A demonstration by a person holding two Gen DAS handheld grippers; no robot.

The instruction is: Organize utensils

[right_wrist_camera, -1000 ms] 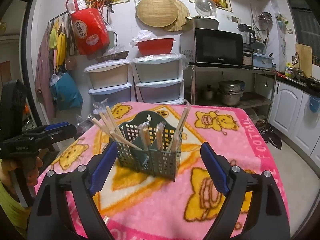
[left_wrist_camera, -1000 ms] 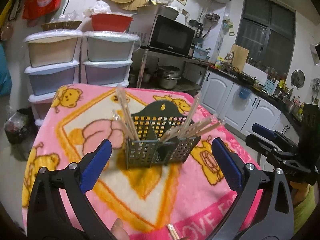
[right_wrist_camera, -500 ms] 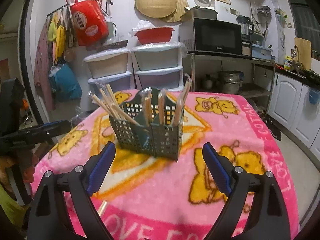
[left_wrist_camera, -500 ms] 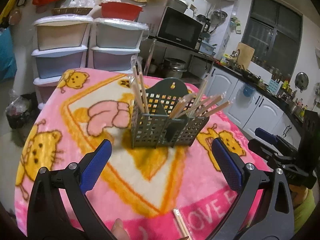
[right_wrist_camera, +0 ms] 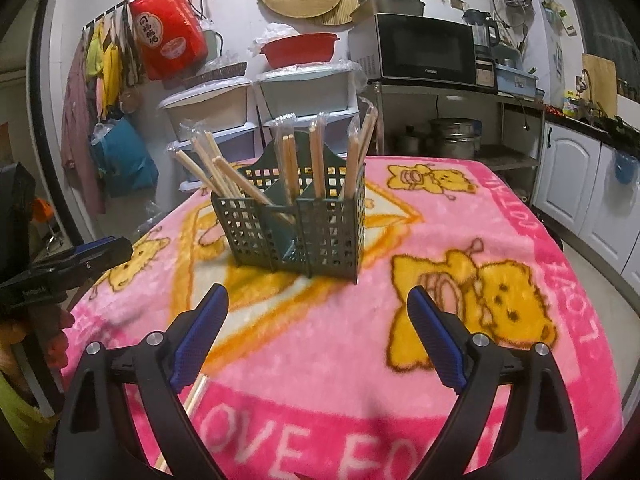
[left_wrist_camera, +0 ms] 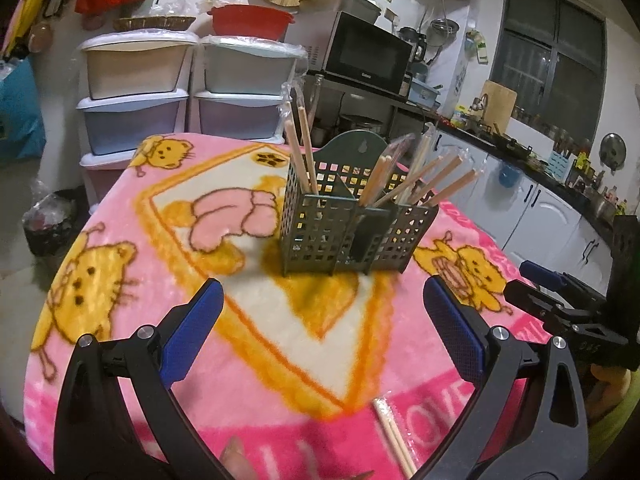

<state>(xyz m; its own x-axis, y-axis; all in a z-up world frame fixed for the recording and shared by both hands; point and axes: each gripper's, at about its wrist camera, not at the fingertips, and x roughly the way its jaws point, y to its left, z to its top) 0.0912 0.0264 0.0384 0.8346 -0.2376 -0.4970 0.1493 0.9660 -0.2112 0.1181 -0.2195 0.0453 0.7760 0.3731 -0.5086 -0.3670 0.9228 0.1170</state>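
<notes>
**Two wrist views, one shared caddy**

The left wrist camera looks forward between its blue-padded fingers, down across the pink cartoon-print blanket point(left_wrist_camera: 120, 280) toward the dark green perforated plastic utensil caddy point(left_wrist_camera: 344, 236), fairly near. The right wrist camera faces the same caddy point(right_wrist_camera: 296, 232) from the neighbouring side. Each view catches the other gripper at its edge.

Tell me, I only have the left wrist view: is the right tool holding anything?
Observer: No. The right tool is open, with nothing between its fingers.
Operator: Where is the loose chopstick pair relative to it?
Observer: The loose pair lies on the blanket, right beside its left finger.
Operator: Does my tool show there?
Observer: Yes. The left tool shows at that view's left edge, apart from the holder.
</notes>
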